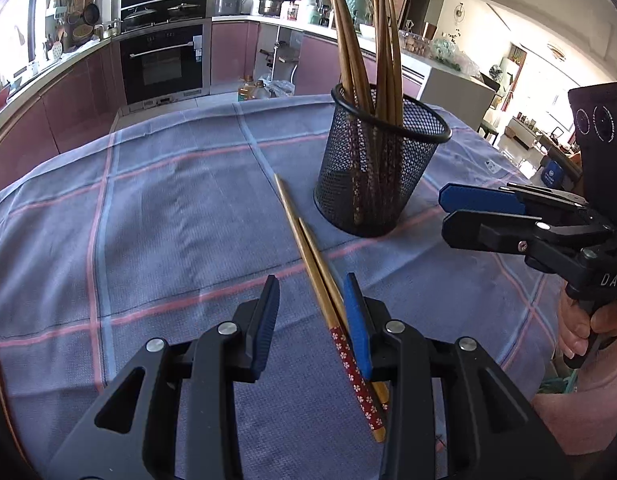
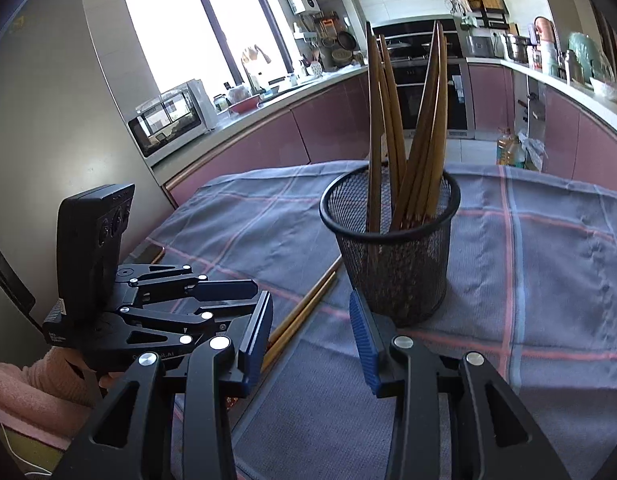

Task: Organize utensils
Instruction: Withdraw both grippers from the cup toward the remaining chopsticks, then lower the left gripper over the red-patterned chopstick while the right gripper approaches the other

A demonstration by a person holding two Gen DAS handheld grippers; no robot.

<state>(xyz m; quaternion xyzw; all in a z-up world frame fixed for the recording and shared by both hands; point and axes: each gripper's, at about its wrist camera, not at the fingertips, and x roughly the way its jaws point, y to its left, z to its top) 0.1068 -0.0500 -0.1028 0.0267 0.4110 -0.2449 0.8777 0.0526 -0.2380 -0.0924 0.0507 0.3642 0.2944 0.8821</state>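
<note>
Most of the job looked done to us: the mesh cup [image 1: 382, 160] already held a bundle of chopsticks [image 1: 372, 56] standing tips up and leaning against its rim. We could not count them exactly where they overlapped. What was left, as far as we could see, was one loose pair [image 1: 314, 264] lying flat on the cloth [image 1: 148, 208], just beside the cup on its window side, with the red patterned ends toward the table's near edge.

Our left gripper [image 1: 312, 320] hung low over those red ends, jaws partly open; the pair lay between the pads, close against one blue pad, but we judged it not yet pinched. Our right gripper [image 2: 310, 340] stood partly open too and held nothing, its jaws just short of the cup's base, with only cloth between them.

Nothing else sat in the cup besides chopsticks.
</note>
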